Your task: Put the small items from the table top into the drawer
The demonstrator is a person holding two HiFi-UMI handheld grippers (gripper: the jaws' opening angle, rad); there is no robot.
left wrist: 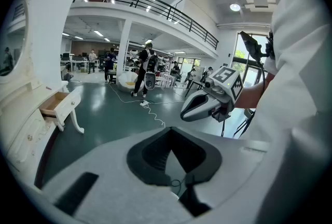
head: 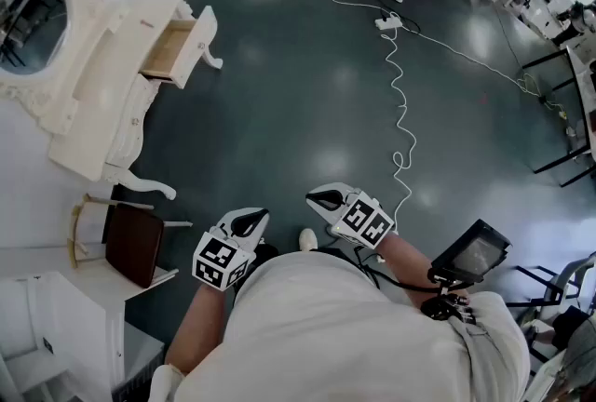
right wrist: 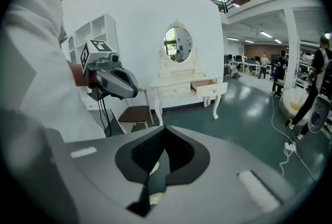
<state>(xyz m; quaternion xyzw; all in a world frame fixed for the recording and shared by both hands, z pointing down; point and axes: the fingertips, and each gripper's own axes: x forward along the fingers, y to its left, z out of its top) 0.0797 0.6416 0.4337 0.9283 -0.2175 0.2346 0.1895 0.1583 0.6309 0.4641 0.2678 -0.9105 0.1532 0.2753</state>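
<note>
The white dressing table (head: 102, 88) stands far off at the left, and its wooden drawer (head: 172, 49) is pulled open. The right gripper view also shows the table (right wrist: 179, 85) and the open drawer (right wrist: 207, 84). From this distance I cannot make out small items on the table top. My left gripper (head: 244, 225) and right gripper (head: 326, 201) are held close to my body over the dark green floor, both shut and holding nothing. Each one shows in the other's view: the right gripper (left wrist: 199, 106) and the left gripper (right wrist: 116, 83).
A brown-seated chair (head: 133, 244) stands beside the dressing table, with a white shelf unit (head: 47, 326) nearer me. A white cable (head: 400, 102) snakes across the floor from a power strip (head: 388, 21). Black-framed tables (head: 568, 112) line the right. People stand in the background.
</note>
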